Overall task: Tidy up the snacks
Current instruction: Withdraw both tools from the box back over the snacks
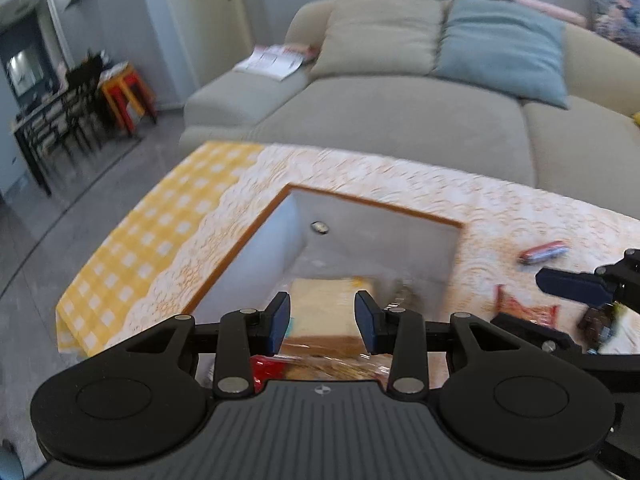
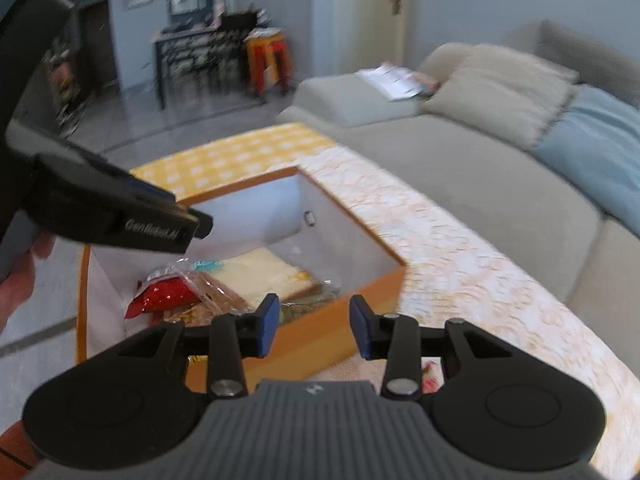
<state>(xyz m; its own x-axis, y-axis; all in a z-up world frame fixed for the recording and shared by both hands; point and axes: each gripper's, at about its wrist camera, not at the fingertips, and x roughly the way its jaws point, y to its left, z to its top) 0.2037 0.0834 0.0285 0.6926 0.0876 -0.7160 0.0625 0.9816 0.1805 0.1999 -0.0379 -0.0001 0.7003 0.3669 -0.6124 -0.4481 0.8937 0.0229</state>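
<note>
An open box with an orange rim (image 1: 256, 232) and white inside stands on the lace-covered table. In it lie a clear bag of sliced bread (image 1: 320, 312) (image 2: 260, 272) and a red packet (image 2: 164, 296). My left gripper (image 1: 322, 320) hovers open over the box with nothing between its pads. My right gripper (image 2: 314, 328) is open and empty, just outside the box's near orange wall (image 2: 320, 340). Loose snacks lie on the cloth to the right of the box: a red-silver wrapper (image 1: 544, 252), an orange-red packet (image 1: 524, 310) and a dark packet (image 1: 596, 324).
One finger (image 1: 572, 284) of the right gripper reaches in above the loose snacks. A hand (image 2: 16, 280) holds the left gripper above the box's left side. A beige sofa (image 1: 400, 128) with cushions runs behind the table; a yellow checked cloth (image 1: 132, 248) covers the table's far end.
</note>
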